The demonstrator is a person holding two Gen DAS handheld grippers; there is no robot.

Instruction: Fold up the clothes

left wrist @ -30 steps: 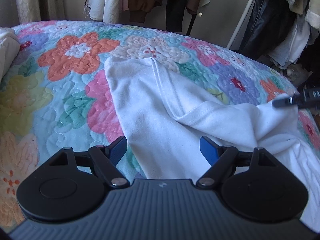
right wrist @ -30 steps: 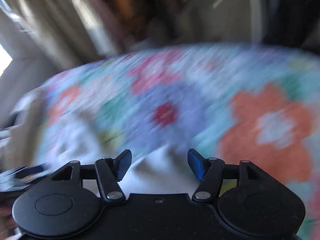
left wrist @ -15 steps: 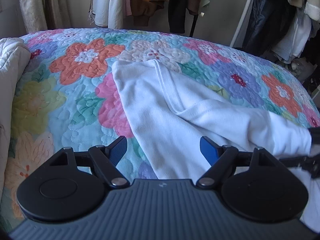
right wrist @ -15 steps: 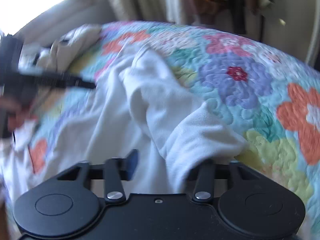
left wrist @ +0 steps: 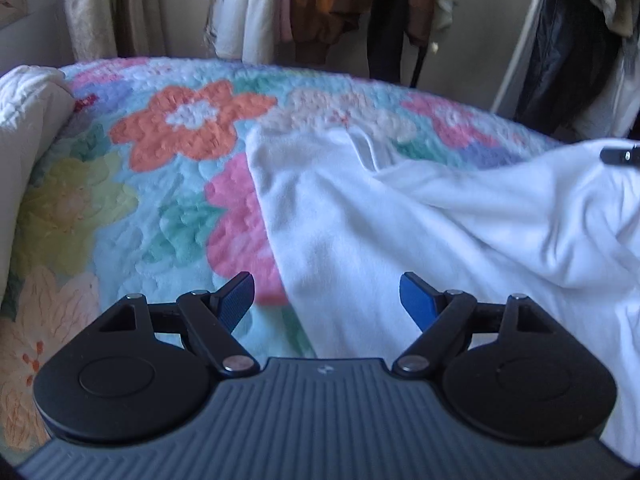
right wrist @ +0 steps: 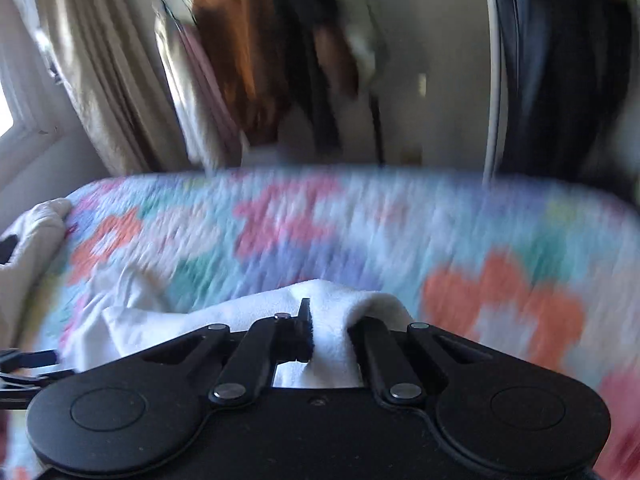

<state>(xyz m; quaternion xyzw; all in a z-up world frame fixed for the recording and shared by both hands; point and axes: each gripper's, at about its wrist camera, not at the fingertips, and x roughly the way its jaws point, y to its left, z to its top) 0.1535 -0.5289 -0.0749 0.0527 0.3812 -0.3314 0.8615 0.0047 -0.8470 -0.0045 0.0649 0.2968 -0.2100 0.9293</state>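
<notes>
A white garment (left wrist: 360,208) lies spread on the flowered quilt (left wrist: 168,200), with a folded part bunched up at the right. My left gripper (left wrist: 327,300) is open and empty, just above the garment's near left edge. My right gripper (right wrist: 330,334) is shut on a fold of the white garment (right wrist: 332,304) and holds it up above the quilt (right wrist: 480,248); that view is motion-blurred. A tip of the right gripper shows at the right edge of the left wrist view (left wrist: 620,156).
A white pillow (left wrist: 24,128) lies at the bed's left edge. Clothes hang on a rack (left wrist: 328,4) behind the bed, with dark coats (left wrist: 568,40) at the right. A curtain (right wrist: 92,80) hangs at the back left.
My right gripper has closed on the garment's fold and lifted it, swinging quickly. The left gripper stayed open and drew closer to the garment.
</notes>
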